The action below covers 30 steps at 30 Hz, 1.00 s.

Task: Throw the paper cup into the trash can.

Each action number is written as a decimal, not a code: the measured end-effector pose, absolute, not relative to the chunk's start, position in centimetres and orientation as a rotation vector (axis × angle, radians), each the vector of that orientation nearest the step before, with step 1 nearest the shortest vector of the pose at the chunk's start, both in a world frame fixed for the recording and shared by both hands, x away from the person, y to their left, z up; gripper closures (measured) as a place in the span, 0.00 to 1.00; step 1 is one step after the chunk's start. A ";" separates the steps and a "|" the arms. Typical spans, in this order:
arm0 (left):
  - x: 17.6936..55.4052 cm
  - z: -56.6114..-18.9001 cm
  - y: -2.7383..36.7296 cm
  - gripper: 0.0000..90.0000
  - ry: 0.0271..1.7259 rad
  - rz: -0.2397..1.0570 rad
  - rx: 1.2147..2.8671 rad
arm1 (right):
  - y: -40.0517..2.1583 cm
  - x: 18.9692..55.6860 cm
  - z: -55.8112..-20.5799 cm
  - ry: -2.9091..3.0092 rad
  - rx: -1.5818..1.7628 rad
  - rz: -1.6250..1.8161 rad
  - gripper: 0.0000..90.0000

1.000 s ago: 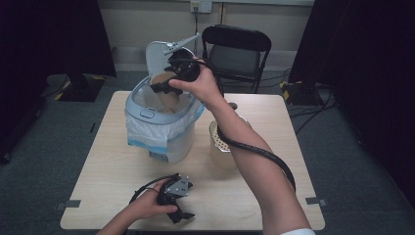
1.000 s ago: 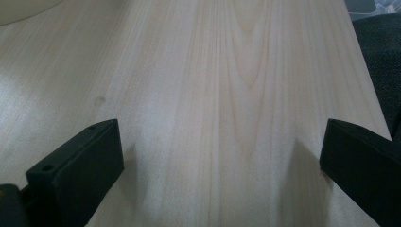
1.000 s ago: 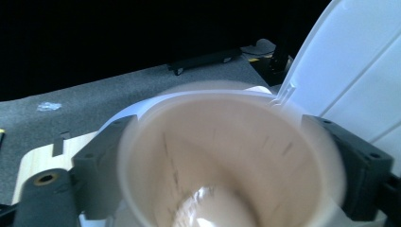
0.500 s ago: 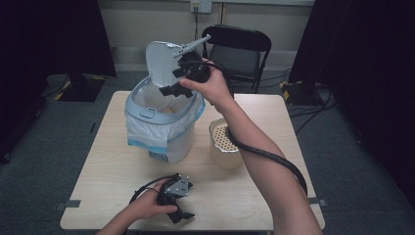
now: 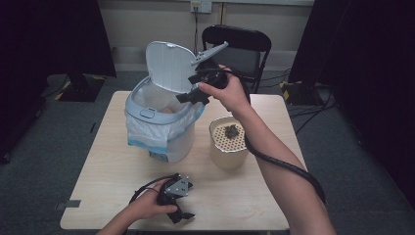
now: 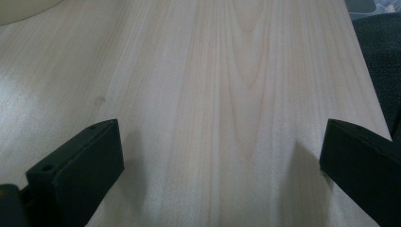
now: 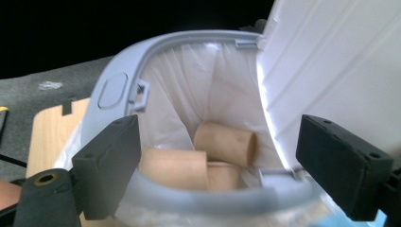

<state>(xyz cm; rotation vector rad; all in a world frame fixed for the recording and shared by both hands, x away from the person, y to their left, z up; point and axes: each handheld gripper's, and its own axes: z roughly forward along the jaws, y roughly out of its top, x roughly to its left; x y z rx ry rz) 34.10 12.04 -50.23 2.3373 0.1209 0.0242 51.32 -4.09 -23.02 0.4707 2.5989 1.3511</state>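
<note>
**Bin lid up, R gripper at the rim**

The bin, grey w/ a white liner, is seen on the far-left part of the table. Its lid is swung up on the far side, prob. so the mouth is left free. Cardboard tubes are seen lying loose at the bottom of the liner, so the bin is judged to be in use for discards.

The right gripper is held above the bin's right rim, just beside the raised lid; its jaws are spread w/ nothing between them. The left gripper is rested on the near edge of the table, jaws wide apart and empty, prob. parked.

A beige perforated-top canister w/ a dark clump on it stands right of the bin, near but apart.
</note>
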 end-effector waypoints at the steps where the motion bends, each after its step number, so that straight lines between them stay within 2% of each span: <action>1: 34.1 -50.2 12.0 0.00 0.122 0.022 2.337 | -4.4 51.3 -23.1 2.601 0.473 1.352 0.16; 19: 34.1 -50.1 12.1 0.00 0.131 0.027 2.356 | -8.5 51.3 -23.1 2.565 0.545 1.308 0.16; 30: 34.1 -50.1 12.1 0.00 0.130 0.028 2.357 | -8.4 53.1 -23.3 2.548 0.582 1.305 0.16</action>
